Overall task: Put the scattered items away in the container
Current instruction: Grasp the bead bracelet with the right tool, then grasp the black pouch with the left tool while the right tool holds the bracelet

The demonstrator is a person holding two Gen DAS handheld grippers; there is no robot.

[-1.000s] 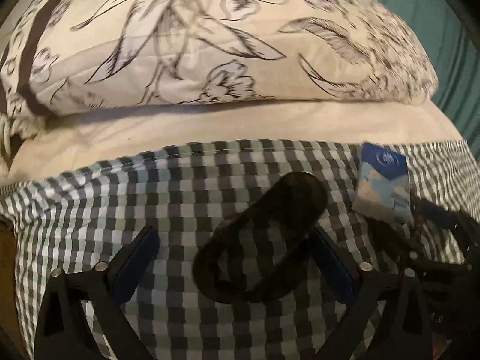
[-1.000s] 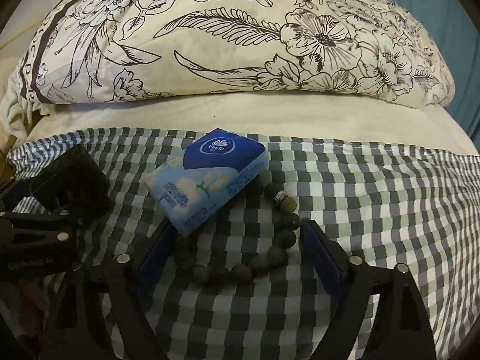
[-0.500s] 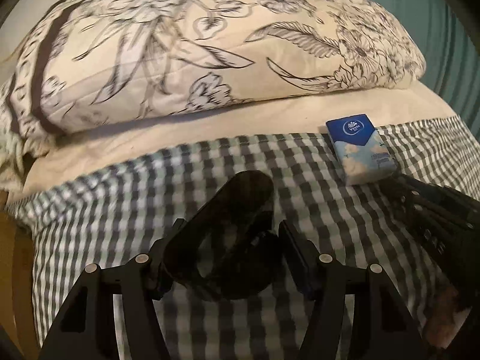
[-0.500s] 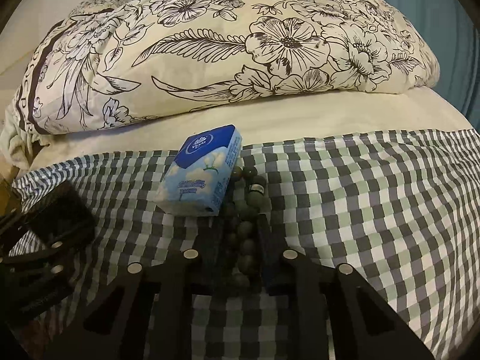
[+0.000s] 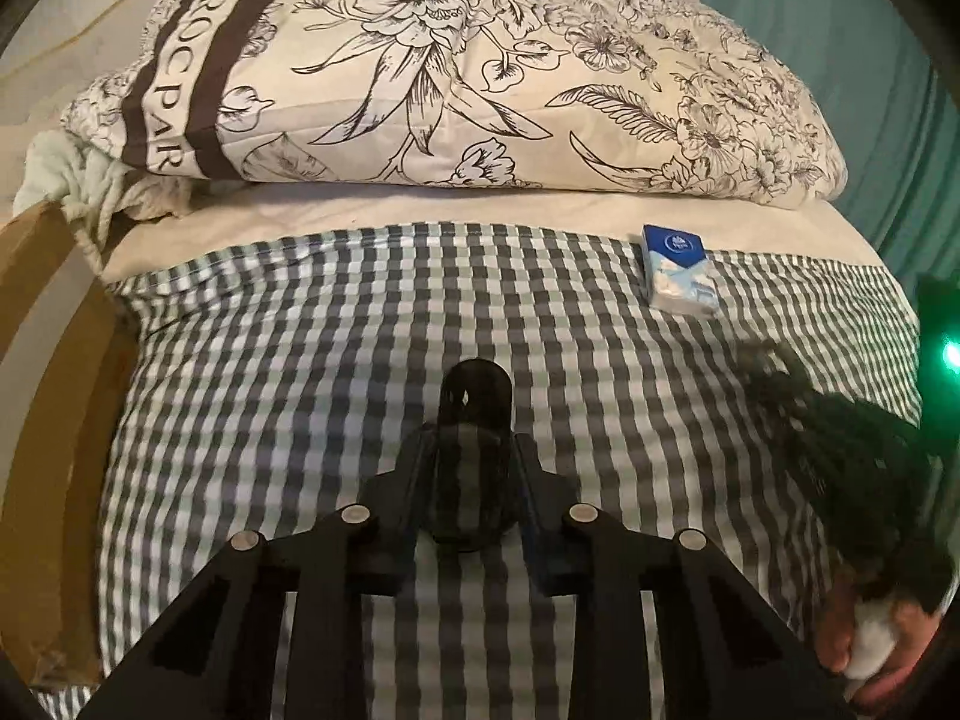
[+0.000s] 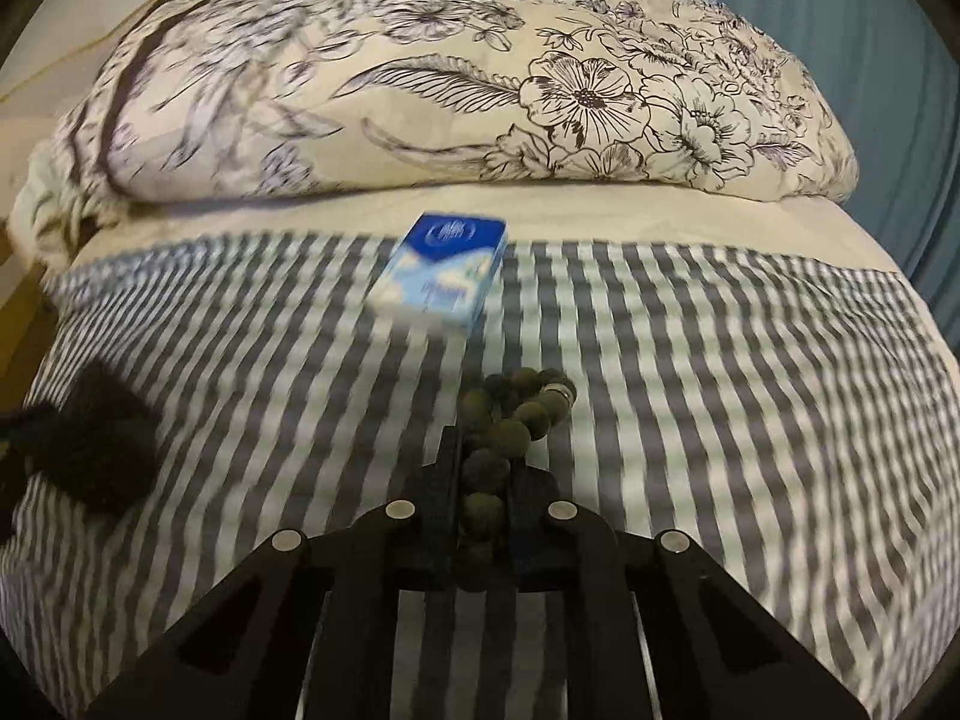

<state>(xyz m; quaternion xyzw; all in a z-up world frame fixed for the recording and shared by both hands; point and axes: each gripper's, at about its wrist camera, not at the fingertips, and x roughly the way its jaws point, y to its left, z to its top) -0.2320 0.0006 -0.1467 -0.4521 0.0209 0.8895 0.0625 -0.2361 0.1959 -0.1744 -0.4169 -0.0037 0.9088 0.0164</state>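
Between the left gripper's (image 5: 474,480) closing jaws sits a dark see-thru case (image 5: 474,456), clamped, long axis pointing away toward the pillow (image 5: 480,72); tissue pack (image 5: 678,270) lies far right. Right view: right gripper (image 6: 483,510) closing, pinching a bead bracelet (image 6: 510,420), strand running fwd. Pickup step; next needs carrying both to the container, not in view.

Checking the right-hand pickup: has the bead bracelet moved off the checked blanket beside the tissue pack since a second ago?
Yes. The bead bracelet has been gathered from a flat ring beside the tissue pack into the closing right gripper, away from the pack.
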